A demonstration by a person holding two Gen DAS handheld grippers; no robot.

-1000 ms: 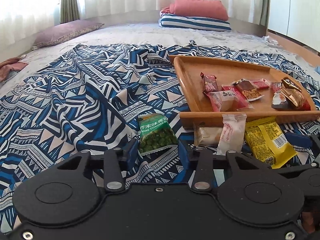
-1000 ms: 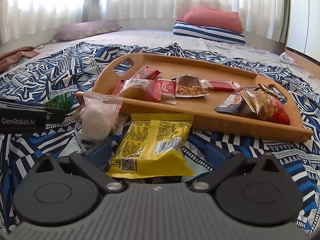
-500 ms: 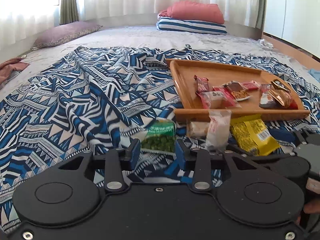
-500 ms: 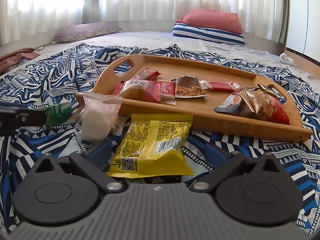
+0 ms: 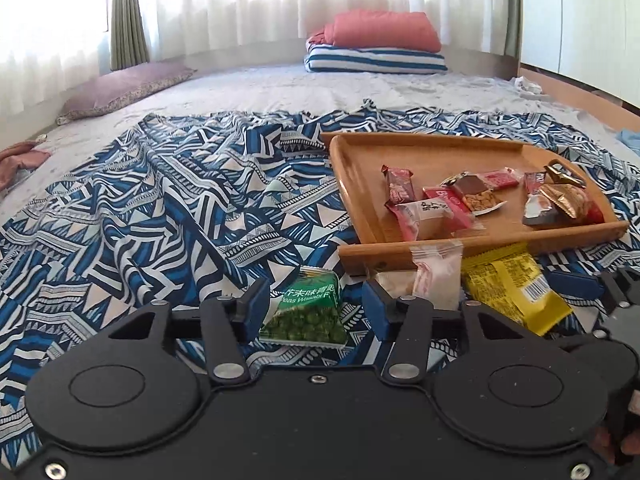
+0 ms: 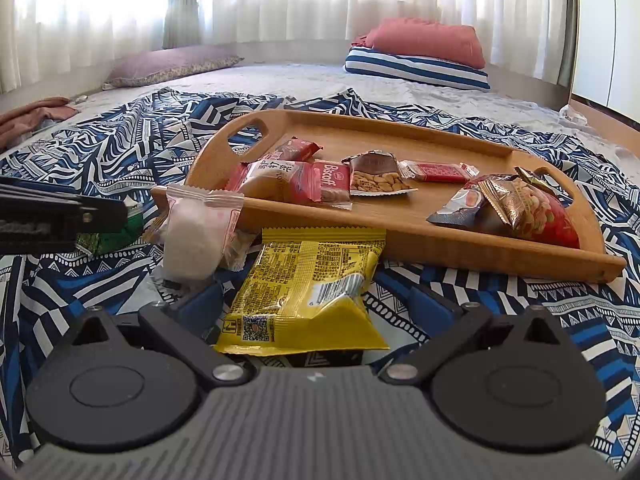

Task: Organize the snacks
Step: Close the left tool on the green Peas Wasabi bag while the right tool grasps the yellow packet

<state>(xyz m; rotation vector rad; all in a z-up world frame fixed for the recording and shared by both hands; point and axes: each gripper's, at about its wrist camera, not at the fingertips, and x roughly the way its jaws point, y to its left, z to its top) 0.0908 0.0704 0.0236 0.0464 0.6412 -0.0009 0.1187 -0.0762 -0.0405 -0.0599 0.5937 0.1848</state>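
A green pea packet [image 5: 306,312] lies flat on the blue patterned cloth [image 5: 160,220], between the fingertips of my left gripper [image 5: 314,309]. Its jaws are opening, and a gap shows at the right pad. My right gripper [image 6: 316,306] stands open around the near end of a yellow packet [image 6: 308,292], which also lies on the cloth. A white packet [image 6: 196,236] leans against the front rim of the wooden tray [image 6: 440,240]. The tray holds several wrapped snacks. In the right wrist view the green packet [image 6: 134,226] is half hidden behind the left finger [image 6: 100,212].
A beige packet [image 5: 390,280] lies behind the white one by the tray's rim [image 5: 400,256]. The cloth covers a bed with a purple pillow [image 5: 124,88] at the far left. A red and a striped pillow [image 5: 376,46] are stacked at the back.
My left gripper's jaws have spread wider, and the green packet now lies between its fingertips instead of ahead of them. The right gripper and the yellow packet have not moved.
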